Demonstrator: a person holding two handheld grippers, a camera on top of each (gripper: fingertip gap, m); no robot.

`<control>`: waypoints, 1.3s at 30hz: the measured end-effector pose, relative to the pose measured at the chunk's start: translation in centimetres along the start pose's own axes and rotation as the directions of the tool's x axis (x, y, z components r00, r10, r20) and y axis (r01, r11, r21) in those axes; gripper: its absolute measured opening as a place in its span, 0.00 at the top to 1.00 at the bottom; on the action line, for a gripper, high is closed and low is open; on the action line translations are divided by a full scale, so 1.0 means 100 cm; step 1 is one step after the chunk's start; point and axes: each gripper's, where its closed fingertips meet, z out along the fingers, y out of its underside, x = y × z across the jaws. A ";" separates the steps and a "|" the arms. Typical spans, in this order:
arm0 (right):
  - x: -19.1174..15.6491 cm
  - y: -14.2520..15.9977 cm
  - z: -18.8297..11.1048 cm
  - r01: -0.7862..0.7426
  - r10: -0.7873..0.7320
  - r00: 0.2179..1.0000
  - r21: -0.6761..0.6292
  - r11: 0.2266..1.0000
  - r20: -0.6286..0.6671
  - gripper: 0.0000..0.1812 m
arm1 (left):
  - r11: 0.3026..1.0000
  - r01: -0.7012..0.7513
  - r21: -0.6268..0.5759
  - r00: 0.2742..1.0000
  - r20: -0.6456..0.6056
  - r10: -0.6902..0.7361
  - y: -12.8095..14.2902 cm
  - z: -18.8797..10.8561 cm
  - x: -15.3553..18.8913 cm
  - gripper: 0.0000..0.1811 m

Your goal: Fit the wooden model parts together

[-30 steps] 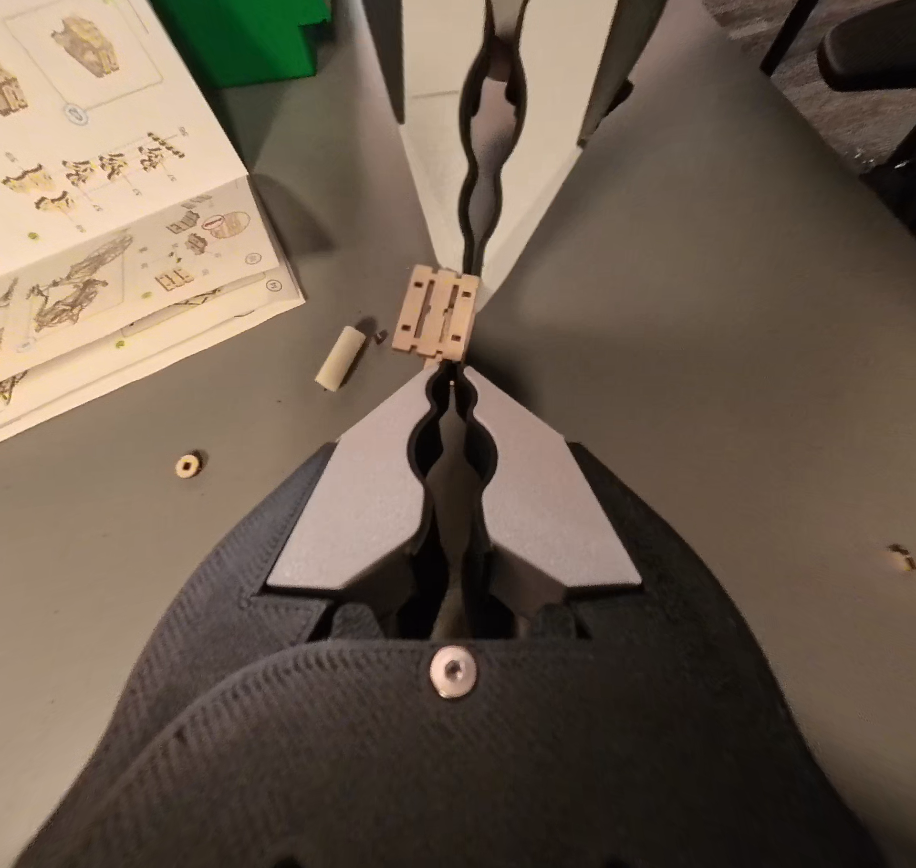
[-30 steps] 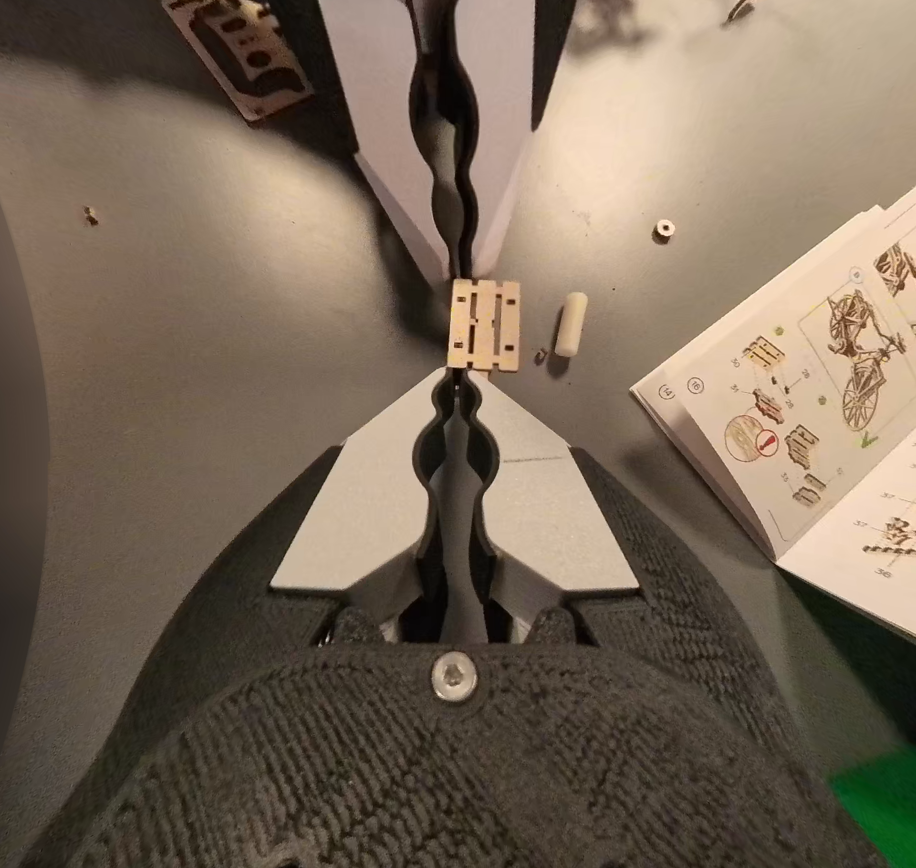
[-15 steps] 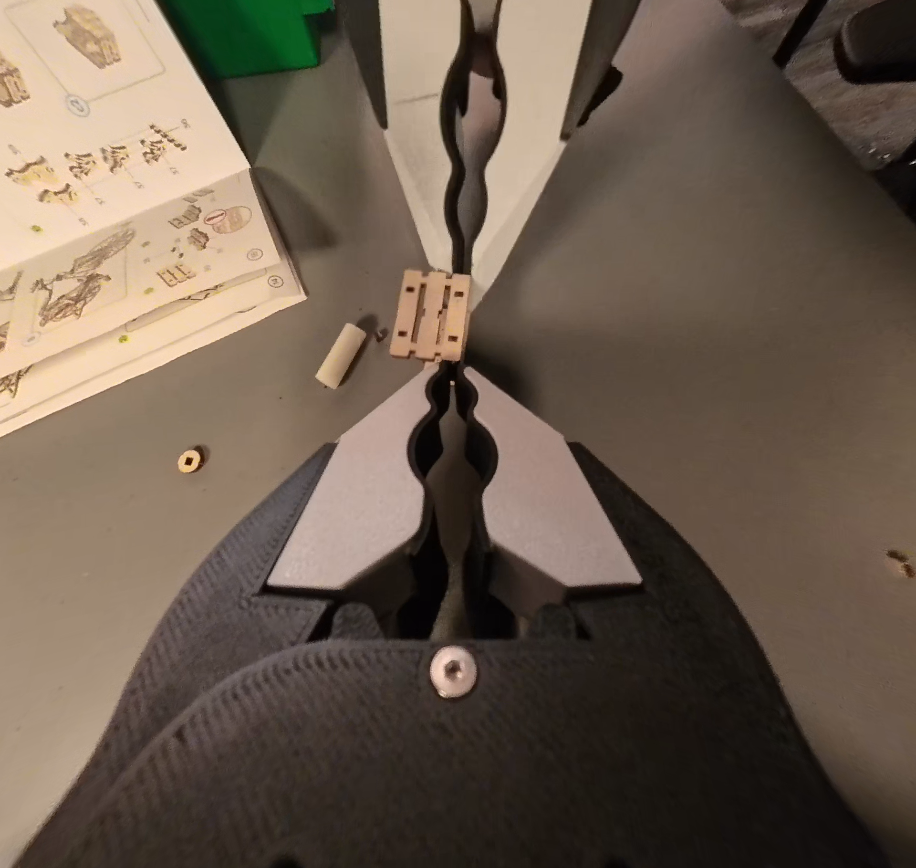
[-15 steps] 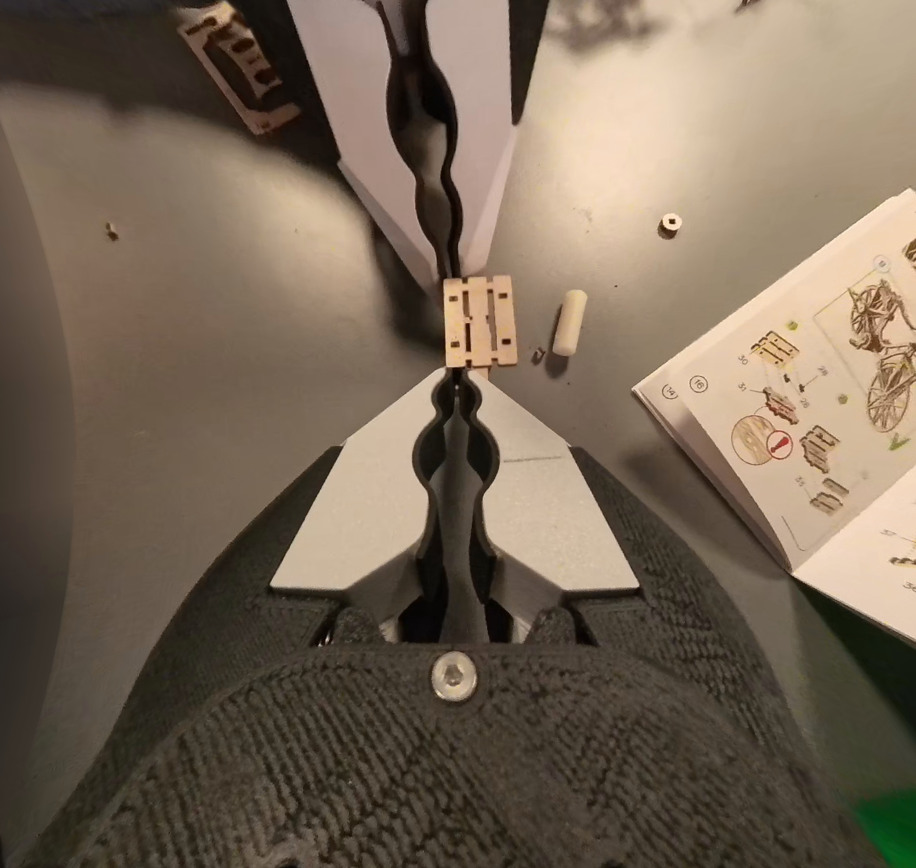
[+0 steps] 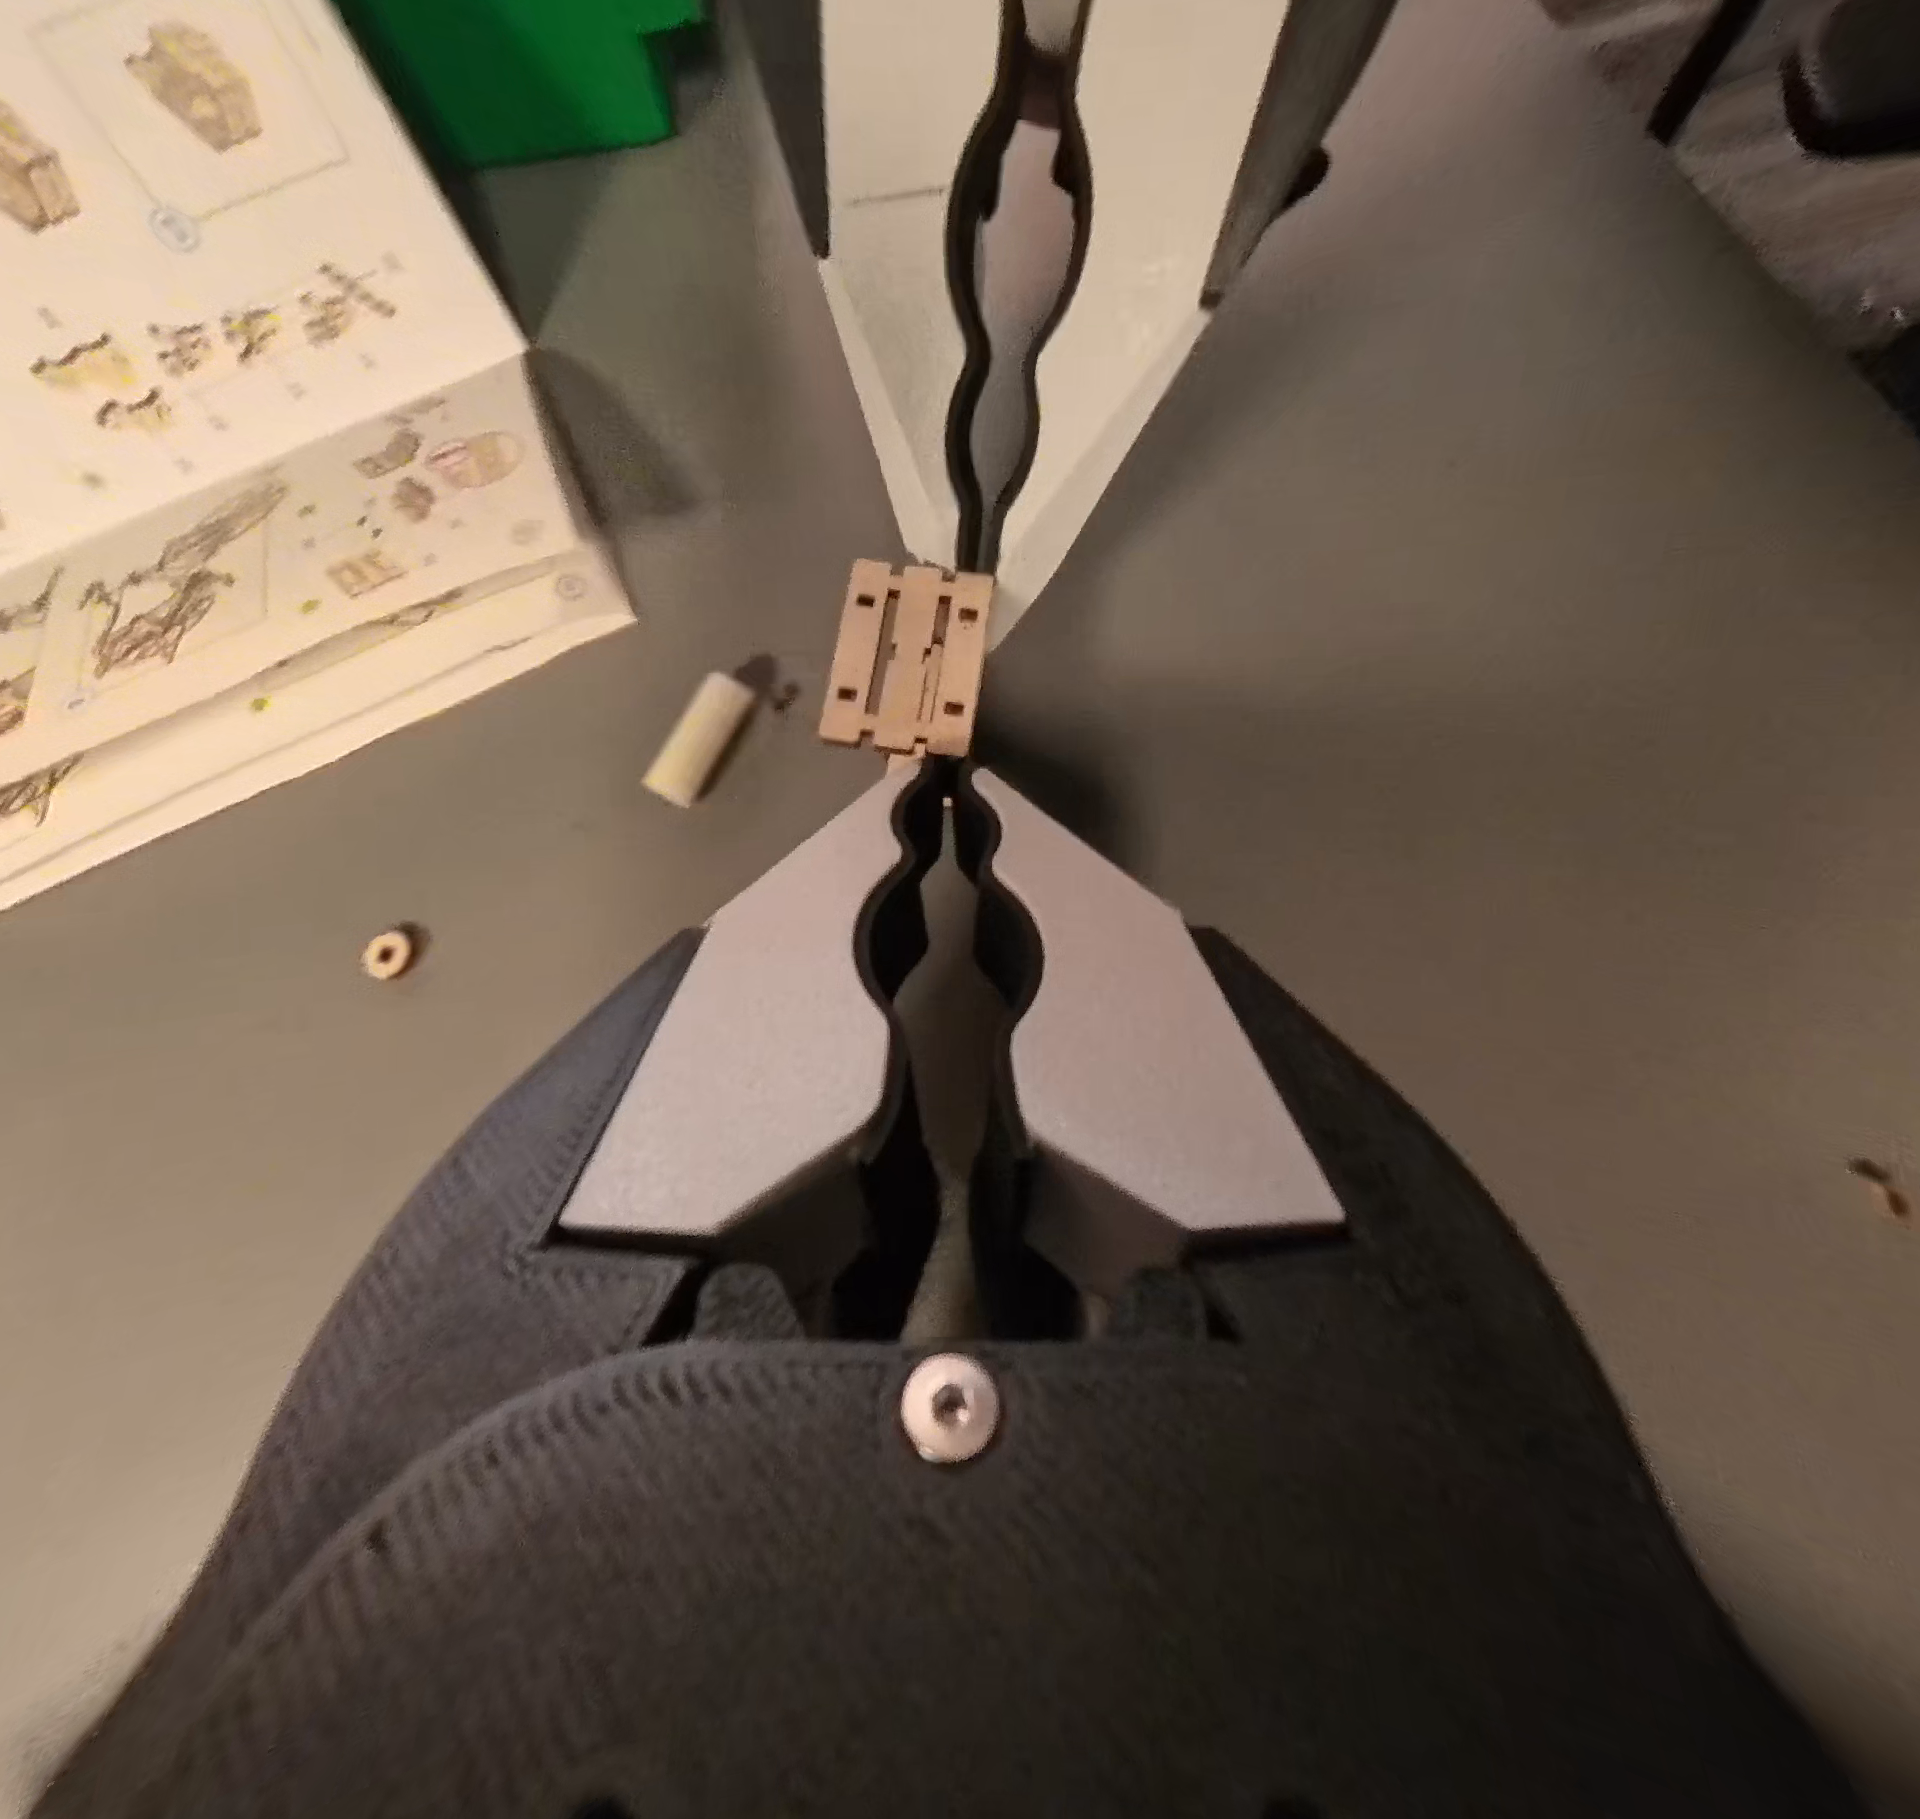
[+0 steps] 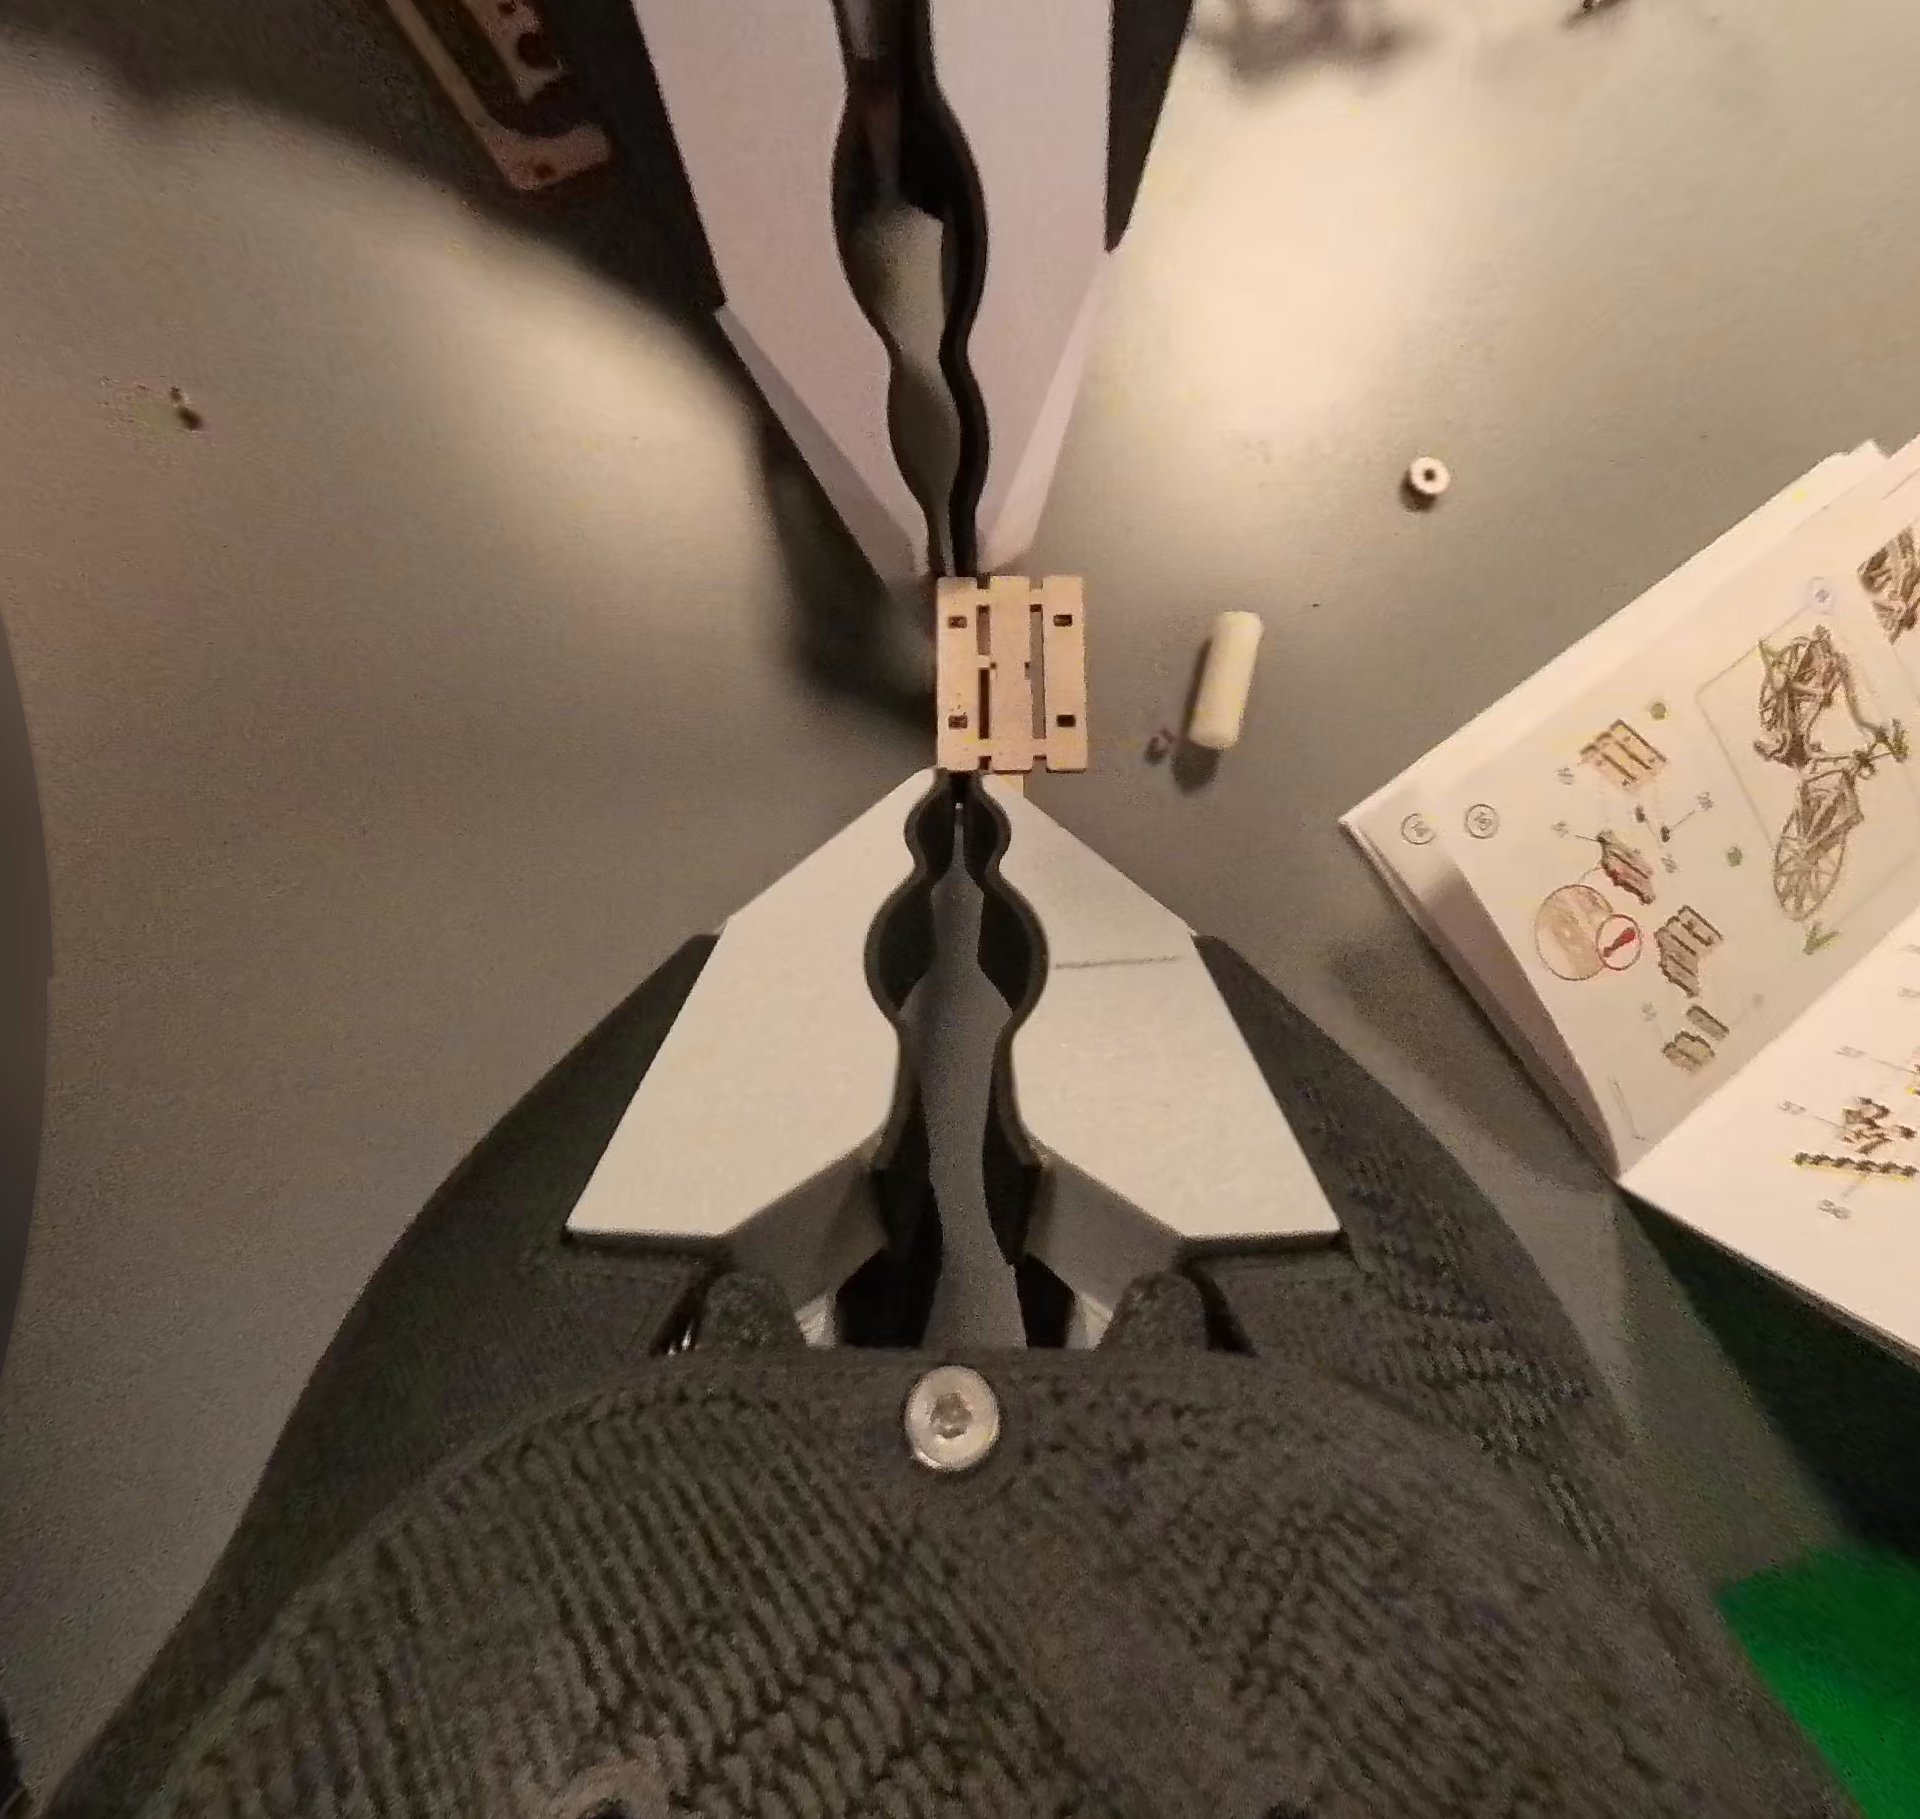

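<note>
The grey table [image 5: 1455,730] fills both views. An open instruction booklet [image 5: 208,419] lies at ten o'clock in the left wrist view, a green box [image 5: 499,13] at eleven. The left gripper [image 5: 943,787] and right gripper [image 6: 958,782] meet tip to tip, each with jaws narrowed onto opposite edges of the slotted wooden piece [image 5: 904,670], held between them above the table. Just beside it, at nine o'clock, lies a pale peg [image 5: 696,746]; a small wooden ring [image 5: 394,954] sits near at eight o'clock
</note>
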 end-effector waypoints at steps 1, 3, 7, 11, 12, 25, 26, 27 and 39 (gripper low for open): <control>-0.004 0.000 0.000 0.014 -0.014 1.000 0.000 1.000 -0.010 1.00 | 1.000 -0.018 -0.004 1.000 -0.002 0.018 0.000 0.000 0.003 1.00; 0.001 0.000 0.000 -0.024 0.024 1.000 -0.007 1.000 0.006 1.00 | 0.999 0.013 -0.046 1.000 -0.023 -0.014 0.000 0.000 -0.001 1.00; -0.001 0.002 -0.001 -0.027 0.026 1.000 -0.057 0.998 -0.014 1.00 | 0.998 -0.019 -0.066 1.000 0.023 0.021 0.000 0.000 0.001 1.00; 0.014 0.002 0.000 -0.074 0.073 0.997 -0.072 0.995 -0.005 1.00 | 0.997 0.056 -0.045 0.998 -0.025 -0.058 -0.001 0.003 -0.015 1.00; 0.012 0.002 0.000 -0.069 0.068 0.998 -0.085 0.994 -0.012 1.00 | 0.997 0.069 -0.045 0.998 -0.008 -0.069 -0.001 0.003 -0.014 1.00; -0.003 0.004 -0.002 -0.068 0.072 0.997 -0.119 0.991 0.034 1.00 | 0.996 0.080 -0.046 0.994 -0.070 -0.083 -0.002 0.003 0.002 1.00; -0.002 0.004 -0.002 -0.077 0.084 0.995 -0.121 0.990 0.049 1.00 | 0.996 0.079 -0.048 0.993 -0.079 -0.083 -0.002 0.003 0.001 1.00; -0.002 0.004 -0.002 -0.081 0.088 0.995 -0.123 0.989 0.054 1.00 | 0.996 0.080 -0.047 0.993 -0.083 -0.084 -0.002 0.003 0.001 1.00; -0.003 0.006 -0.001 -0.025 0.031 0.999 -0.189 0.982 0.026 1.00 | 0.998 0.036 -0.045 0.998 -0.054 -0.038 -0.001 0.003 0.002 1.00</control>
